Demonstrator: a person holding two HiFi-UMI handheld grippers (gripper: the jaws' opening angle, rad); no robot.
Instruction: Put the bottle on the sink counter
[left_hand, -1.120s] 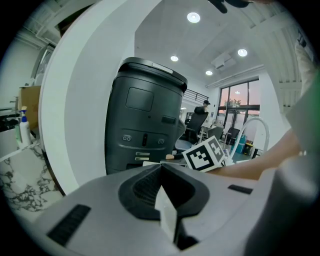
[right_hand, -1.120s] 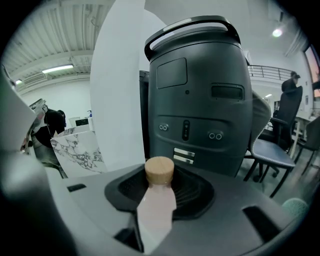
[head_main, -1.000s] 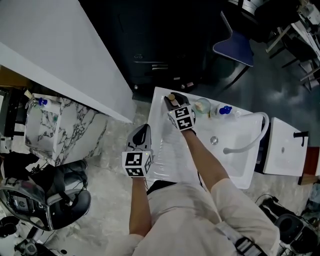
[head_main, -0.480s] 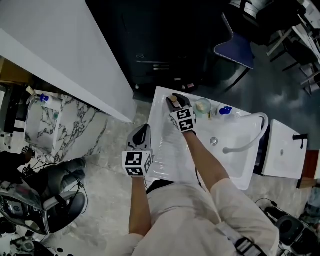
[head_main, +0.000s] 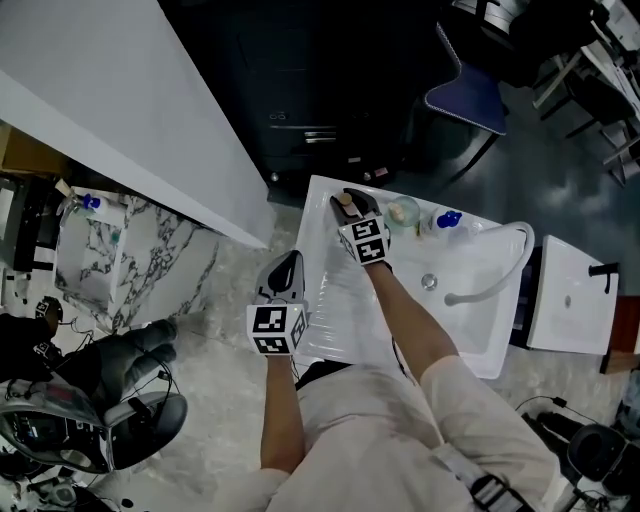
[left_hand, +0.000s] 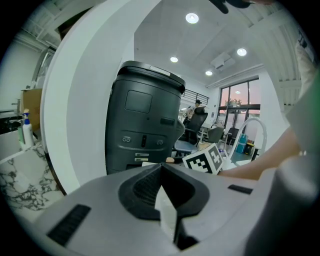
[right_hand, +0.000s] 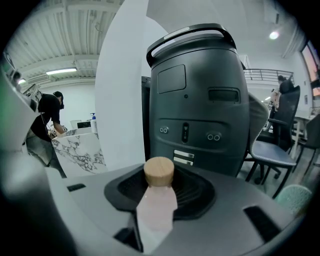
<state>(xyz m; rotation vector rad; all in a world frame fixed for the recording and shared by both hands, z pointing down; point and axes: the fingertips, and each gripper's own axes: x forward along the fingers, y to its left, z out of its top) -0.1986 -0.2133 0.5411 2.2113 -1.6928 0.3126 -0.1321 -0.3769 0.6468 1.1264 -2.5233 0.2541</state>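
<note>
A pale pink bottle (right_hand: 156, 207) with a round wooden cap (head_main: 343, 198) stands between the jaws of my right gripper (head_main: 349, 205), at the far left corner of the white sink counter (head_main: 318, 192). In the right gripper view the pads sit against the bottle's sides, and the jaws have just been opening a little with the bottle still between them. My left gripper (head_main: 289, 262) hangs just off the counter's left edge, lower in the head view. Its jaws (left_hand: 161, 174) are shut with nothing in them.
A white basin (head_main: 440, 310) with a curved hose (head_main: 490, 288) fills the counter. A pale cup (head_main: 405, 212) and a blue-capped bottle (head_main: 450, 220) stand on the back rim, right of my right gripper. A big black machine (right_hand: 200, 95) rises behind. A marble counter (head_main: 120, 262) lies to the left.
Both grippers and the bottle keep their places. Only the dark shapes at the lower left of the head view have shifted.
</note>
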